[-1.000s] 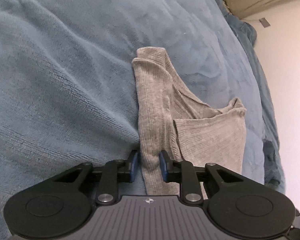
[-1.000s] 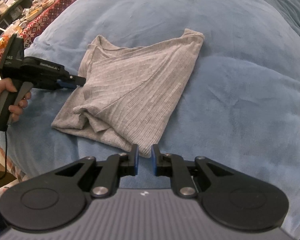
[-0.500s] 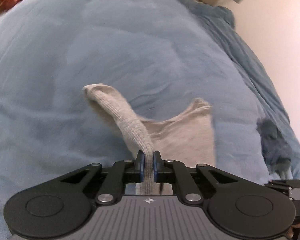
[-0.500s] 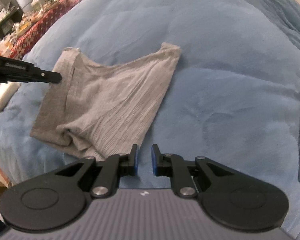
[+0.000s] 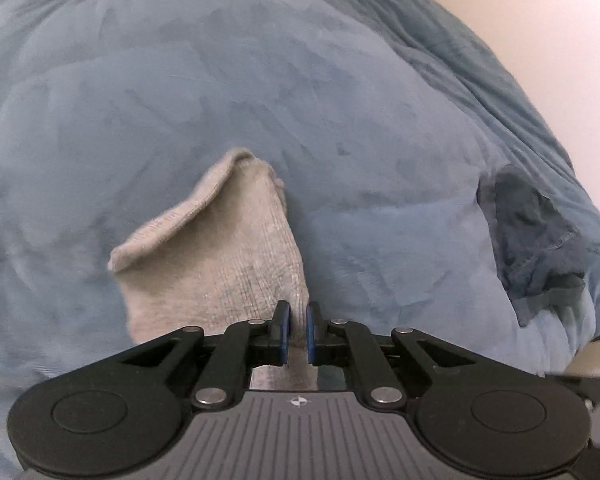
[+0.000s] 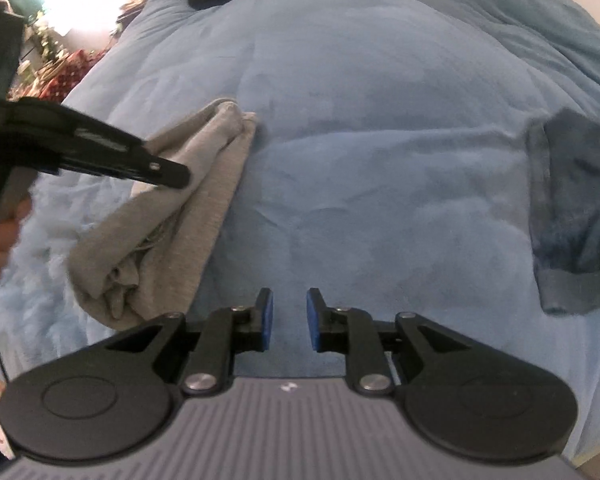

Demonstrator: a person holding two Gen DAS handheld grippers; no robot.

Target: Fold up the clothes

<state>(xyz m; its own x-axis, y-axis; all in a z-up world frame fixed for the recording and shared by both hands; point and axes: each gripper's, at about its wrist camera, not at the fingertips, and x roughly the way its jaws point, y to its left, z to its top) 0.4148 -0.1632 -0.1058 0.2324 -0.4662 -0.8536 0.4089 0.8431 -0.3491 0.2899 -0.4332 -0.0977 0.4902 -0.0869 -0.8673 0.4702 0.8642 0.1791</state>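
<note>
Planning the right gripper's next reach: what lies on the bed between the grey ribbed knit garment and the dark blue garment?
Only bare light blue blanket separates the grey ribbed knit garment from the dark blue garment; both wrist views show it.

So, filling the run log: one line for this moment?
left gripper: shut on grey ribbed knit top | right gripper: opening, empty | plush blue blanket

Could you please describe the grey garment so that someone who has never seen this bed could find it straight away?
A big blue blanket covers the bed. On its left part in the right wrist view lies the grey garment, a ribbed knit bunched into folds, with the left gripper shut on one edge. Unlike the dark blue garment at the far right, it is pale grey.
</note>
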